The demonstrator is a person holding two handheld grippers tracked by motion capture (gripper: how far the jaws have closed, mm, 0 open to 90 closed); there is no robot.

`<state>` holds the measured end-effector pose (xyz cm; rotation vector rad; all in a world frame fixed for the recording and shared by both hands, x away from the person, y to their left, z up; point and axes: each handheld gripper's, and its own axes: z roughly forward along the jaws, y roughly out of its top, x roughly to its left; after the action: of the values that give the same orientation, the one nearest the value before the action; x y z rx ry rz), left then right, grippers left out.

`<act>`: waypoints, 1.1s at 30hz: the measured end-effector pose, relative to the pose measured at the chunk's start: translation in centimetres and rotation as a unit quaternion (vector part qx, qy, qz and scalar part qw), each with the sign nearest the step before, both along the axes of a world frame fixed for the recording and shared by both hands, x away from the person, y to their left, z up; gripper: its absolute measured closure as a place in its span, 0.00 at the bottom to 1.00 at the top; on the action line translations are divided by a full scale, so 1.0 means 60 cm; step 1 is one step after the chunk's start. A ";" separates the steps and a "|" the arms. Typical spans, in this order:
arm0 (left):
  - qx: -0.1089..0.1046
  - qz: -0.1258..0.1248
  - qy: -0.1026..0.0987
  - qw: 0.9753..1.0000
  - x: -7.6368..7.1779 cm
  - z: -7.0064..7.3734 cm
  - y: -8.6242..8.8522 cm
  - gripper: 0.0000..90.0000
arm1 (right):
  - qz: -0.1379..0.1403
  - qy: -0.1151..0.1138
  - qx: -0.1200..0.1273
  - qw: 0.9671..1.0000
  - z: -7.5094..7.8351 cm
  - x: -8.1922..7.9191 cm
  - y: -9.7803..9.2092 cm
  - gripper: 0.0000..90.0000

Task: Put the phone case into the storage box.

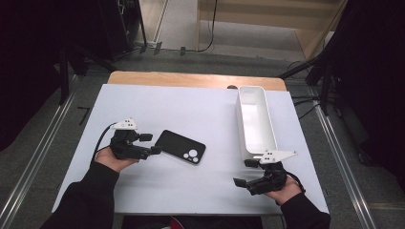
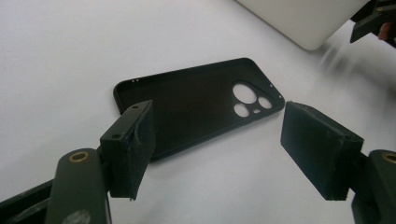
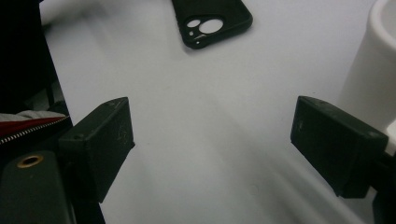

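A black phone case [image 1: 181, 147] lies flat on the white table top [image 1: 191, 107], inner side up, its camera cut-outs toward the person. My left gripper [image 1: 151, 143] is open just left of the case, its jaws by the case's left end. In the left gripper view the case [image 2: 201, 102] lies just beyond the open left gripper [image 2: 219, 135], and nothing is between the jaws. My right gripper [image 1: 244, 172] is open near the front right of the table. In the right gripper view the right gripper [image 3: 212, 135] stands over bare table, with the case [image 3: 215, 18] farther off.
A long white bin [image 1: 256, 121] stands at the right of the table, its near end just above my right gripper; its wall [image 3: 373, 70] shows beside the right jaw. A wooden edge [image 1: 191, 78] runs along the back of the table. Metal rails flank it on the floor.
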<state>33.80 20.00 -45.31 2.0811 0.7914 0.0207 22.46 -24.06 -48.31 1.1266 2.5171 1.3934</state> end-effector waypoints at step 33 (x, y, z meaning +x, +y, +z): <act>0.007 0.001 0.015 1.000 0.066 -0.018 -0.038 0.68 | -0.003 0.003 0.014 1.000 0.002 -0.002 -0.001 0.13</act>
<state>37.79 17.71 -46.41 2.0988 0.8134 -0.0034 22.33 -24.12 -48.16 1.1439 2.5050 1.4298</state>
